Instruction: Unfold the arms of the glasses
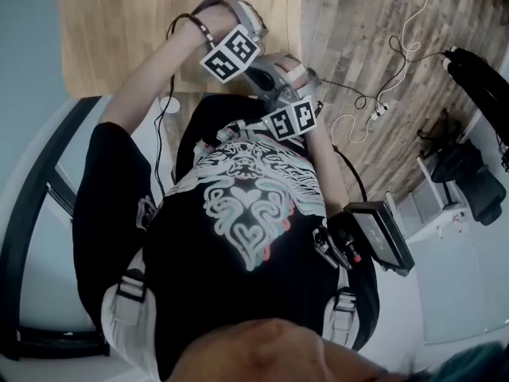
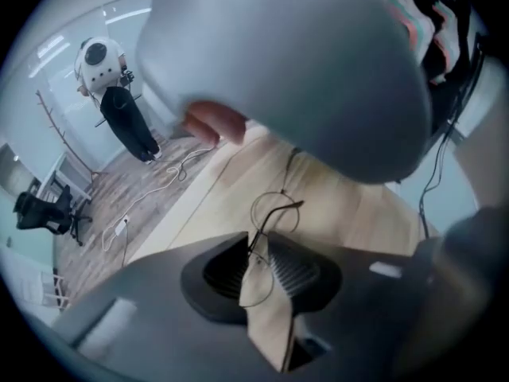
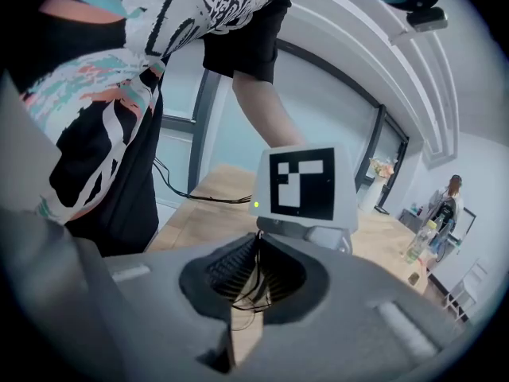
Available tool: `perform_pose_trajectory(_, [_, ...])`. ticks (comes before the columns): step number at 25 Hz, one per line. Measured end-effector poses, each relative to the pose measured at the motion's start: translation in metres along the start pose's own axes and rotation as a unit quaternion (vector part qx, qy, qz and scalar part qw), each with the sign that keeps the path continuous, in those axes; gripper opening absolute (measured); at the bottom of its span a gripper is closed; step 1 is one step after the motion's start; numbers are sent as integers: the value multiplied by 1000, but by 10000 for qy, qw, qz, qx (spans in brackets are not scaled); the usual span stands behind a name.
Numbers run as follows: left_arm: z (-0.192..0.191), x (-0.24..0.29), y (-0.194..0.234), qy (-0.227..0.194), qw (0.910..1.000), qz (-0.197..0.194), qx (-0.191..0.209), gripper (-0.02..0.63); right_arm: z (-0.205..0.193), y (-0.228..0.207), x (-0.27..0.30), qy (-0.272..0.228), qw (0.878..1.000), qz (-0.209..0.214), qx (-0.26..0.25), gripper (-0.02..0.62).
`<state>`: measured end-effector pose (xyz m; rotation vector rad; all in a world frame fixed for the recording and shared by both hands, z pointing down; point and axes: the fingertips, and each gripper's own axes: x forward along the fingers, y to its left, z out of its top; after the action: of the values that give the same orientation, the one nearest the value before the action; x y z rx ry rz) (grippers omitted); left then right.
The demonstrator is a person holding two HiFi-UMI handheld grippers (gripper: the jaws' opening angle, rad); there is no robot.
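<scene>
The glasses [image 2: 280, 213] are held in the air above the wooden table [image 1: 119, 30], close in front of the person's chest and caught between the two grippers, which are brought nose to nose. In the left gripper view, the left gripper [image 2: 258, 245] is seen with its jaws drawn nearly together on the thin wire frame. One round lens rim lies in the narrow slot between the pads, and the other stands just beyond the tips with a dark arm crossing it. In the right gripper view, the right gripper [image 3: 256, 253] is likewise closed to a narrow slot on fine dark wire. This is probably one of the arms near its hinge, though the strands are too thin and bunched for that to be settled. The glasses are judged to be very light, springy and easily bent, with smooth metal that may slip through ribbed pads. The frame is best gripped at the bridge or the rim beside the hinge, never across a lens. The arm is best taken a little way out from the hinge and swung in its own plane, with only light pressure, so that the wire is not twisted.
</scene>
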<state>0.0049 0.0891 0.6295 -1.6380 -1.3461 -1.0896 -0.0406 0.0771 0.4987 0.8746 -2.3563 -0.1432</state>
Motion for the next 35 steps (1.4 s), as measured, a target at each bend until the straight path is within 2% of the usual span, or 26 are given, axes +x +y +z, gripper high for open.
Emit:
perform_pose_trajectory(3, [-1, 6, 2, 43, 9998, 92, 167, 30, 0, -1, -2, 2, 10000, -19, -7, 17])
perform_pose_trajectory(8, [-7, 2, 0, -82, 9998, 57, -143, 21, -5, -7, -8, 51, 9998, -121, 161, 17])
perform_pose_trajectory(10, [-8, -2, -1, -185, 9989, 138, -408, -7, -7, -12, -14, 48, 9994, -180, 301, 18])
perform_pose_trajectory(12, [-10, -7, -2, -346, 9962, 212, -775, -6, -10, -19, -20, -3, 9985, -246, 493, 20])
perform_pose_trajectory(15, [-13, -17, -6, -641, 9883, 266, -1359, -6, -13, -33, -28, -123, 9959, -357, 827, 20])
perform_pose_trajectory(18, [-11, -31, -4, -931, 9783, 382, -1809, -9, -18, -43, -31, -94, 9953, -361, 889, 20])
perform_pose_trajectory(23, [-13, -43, -4, -1423, 9537, 556, -2590, -10, -22, -50, -27, -145, 9925, -157, 1207, 20])
perform_pose_trajectory(29, [-18, -58, -4, -1913, 9167, 796, -3415, -11, -25, -49, -27, -381, 9848, 103, 1691, 20])
perform_pose_trajectory(31, [-19, -62, -5, -2101, 9001, 816, -3729, -11, -26, -47, -26, -409, 9825, 220, 1804, 20])
perform_pose_trajectory(35, [-25, -74, -1, -2555, 8596, 885, -4334, -11, -25, -45, -25, -559, 9722, 506, 2215, 20])
